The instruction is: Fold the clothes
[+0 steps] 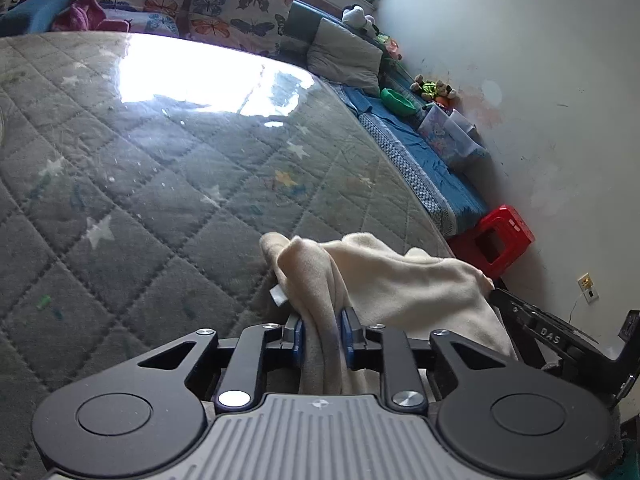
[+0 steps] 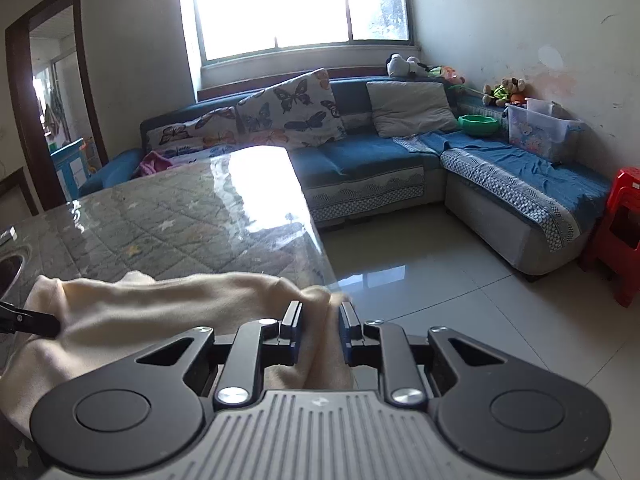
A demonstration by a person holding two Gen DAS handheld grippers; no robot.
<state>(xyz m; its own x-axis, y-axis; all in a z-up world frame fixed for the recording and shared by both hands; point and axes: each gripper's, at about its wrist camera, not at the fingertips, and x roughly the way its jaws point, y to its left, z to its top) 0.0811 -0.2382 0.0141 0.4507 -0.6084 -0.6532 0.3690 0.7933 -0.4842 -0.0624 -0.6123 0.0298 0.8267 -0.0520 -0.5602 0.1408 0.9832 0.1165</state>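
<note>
A cream garment (image 1: pixel 400 276) lies bunched at the near right edge of the table (image 1: pixel 140 200), which has a grey quilted star cover under a glossy sheet. My left gripper (image 1: pixel 322 330) is shut on a thick fold of it, with cloth filling the space between the blue pads. In the right wrist view the same garment (image 2: pixel 160 304) stretches leftward over the table corner (image 2: pixel 180 220). My right gripper (image 2: pixel 320 320) is shut on its other end, just beyond the table's edge. A dark part of the other gripper (image 2: pixel 32 320) shows at the left.
A blue corner sofa (image 2: pixel 360 160) with butterfly cushions, toys and a plastic box runs behind and to the right of the table. A red stool (image 2: pixel 624 232) stands by the wall. A metal bowl (image 2: pixel 8 272) sits at the table's left. Tiled floor (image 2: pixel 440 280) lies to the right.
</note>
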